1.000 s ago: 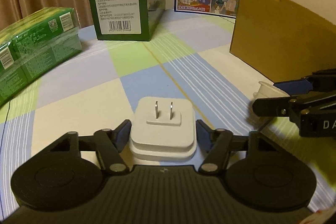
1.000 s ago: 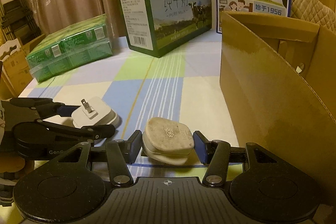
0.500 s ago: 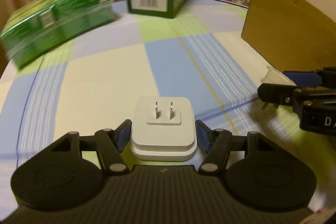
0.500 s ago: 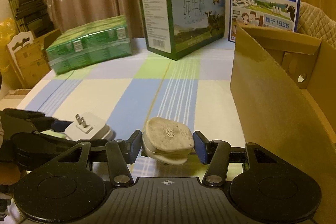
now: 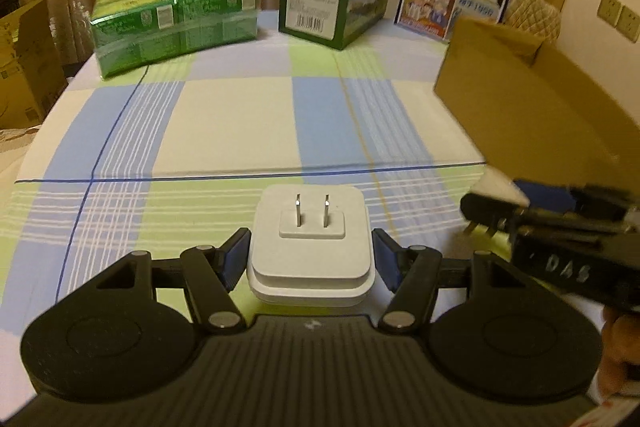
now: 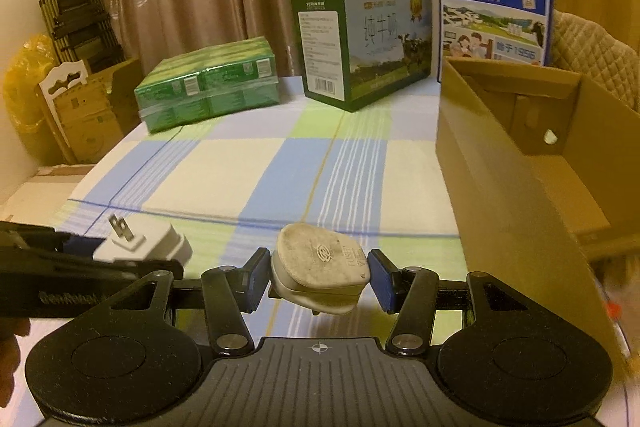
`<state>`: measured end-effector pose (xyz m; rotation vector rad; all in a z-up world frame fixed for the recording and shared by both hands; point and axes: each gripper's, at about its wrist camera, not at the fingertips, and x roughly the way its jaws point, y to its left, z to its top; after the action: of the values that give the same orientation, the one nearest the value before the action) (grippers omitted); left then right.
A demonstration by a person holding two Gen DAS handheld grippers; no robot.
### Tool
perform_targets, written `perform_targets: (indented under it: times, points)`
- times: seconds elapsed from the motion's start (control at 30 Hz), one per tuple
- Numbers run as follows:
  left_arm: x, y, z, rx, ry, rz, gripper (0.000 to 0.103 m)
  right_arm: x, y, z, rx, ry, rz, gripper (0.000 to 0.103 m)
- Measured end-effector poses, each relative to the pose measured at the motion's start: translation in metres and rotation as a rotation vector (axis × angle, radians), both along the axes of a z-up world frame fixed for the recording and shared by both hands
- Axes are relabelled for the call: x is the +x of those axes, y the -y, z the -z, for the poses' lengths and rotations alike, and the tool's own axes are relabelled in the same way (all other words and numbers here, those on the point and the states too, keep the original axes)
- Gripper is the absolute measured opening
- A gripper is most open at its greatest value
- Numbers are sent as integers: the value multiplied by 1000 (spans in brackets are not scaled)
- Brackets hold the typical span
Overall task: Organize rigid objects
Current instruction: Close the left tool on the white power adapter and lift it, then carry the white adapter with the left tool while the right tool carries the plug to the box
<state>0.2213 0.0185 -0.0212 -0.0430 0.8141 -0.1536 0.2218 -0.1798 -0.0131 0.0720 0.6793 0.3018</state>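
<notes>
- The left gripper clamps a white square adapter between its blue pads, 2 prongs pointing up, above the checked cloth.
- The right gripper grips a grubby white plug, just beside the open cardboard box.

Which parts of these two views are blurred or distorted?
Left wrist view: right gripper and cardboard box smeared; white adapter sharp.
Right wrist view: left gripper soft, lower right edge streaked; grey plug crisp.
Both: fisheye bending, dim yellow light.
</notes>
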Motion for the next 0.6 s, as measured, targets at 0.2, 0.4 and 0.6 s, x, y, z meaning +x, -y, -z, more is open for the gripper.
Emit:
perform_targets:
  times: [0.2, 0.4, 0.6]
  points:
    - [-48, 10, -29, -50, 40, -18, 60, -43, 10, -30, -2, 51, 13, 50]
    - [-95, 21, -55, -67, 77, -28, 60, -92, 25, -56, -1, 87, 41, 50]
    - [-128, 34, -78, -73, 110, -13, 60, -131, 42, -72, 4, 101, 69, 50]
